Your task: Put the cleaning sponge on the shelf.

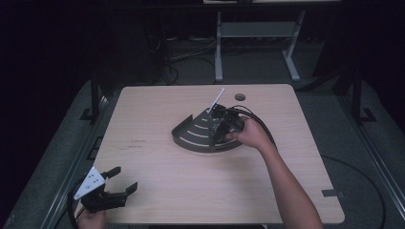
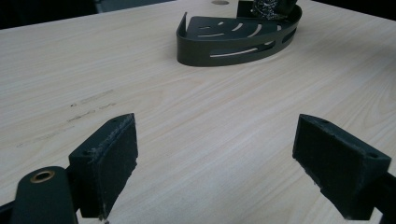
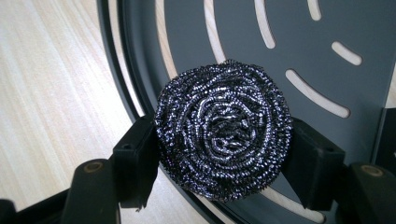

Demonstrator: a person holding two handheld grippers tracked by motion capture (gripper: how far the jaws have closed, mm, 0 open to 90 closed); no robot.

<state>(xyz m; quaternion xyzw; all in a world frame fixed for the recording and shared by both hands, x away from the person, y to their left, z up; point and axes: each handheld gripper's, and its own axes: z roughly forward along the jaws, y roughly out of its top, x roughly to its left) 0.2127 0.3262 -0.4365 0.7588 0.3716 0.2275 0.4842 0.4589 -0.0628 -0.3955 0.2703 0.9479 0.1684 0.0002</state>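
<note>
Right now the right gripper [image 3: 223, 140] clamps a steel wool scourer [image 3: 223, 131] between its pads, held over the dark slotted corner shelf [image 1: 198, 134] mid-table. Left gripper [image 1: 118, 179] sits at the near left table [image 1: 162, 181] edge, jaws wide, nothing between.

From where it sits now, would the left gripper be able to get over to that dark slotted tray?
Probably yes. The left gripper rests open near the table's front corner, and bare tabletop lies between it and the tray. The right gripper, shut on a steel scourer, already hangs over the tray, so it might crowd that side.
</note>
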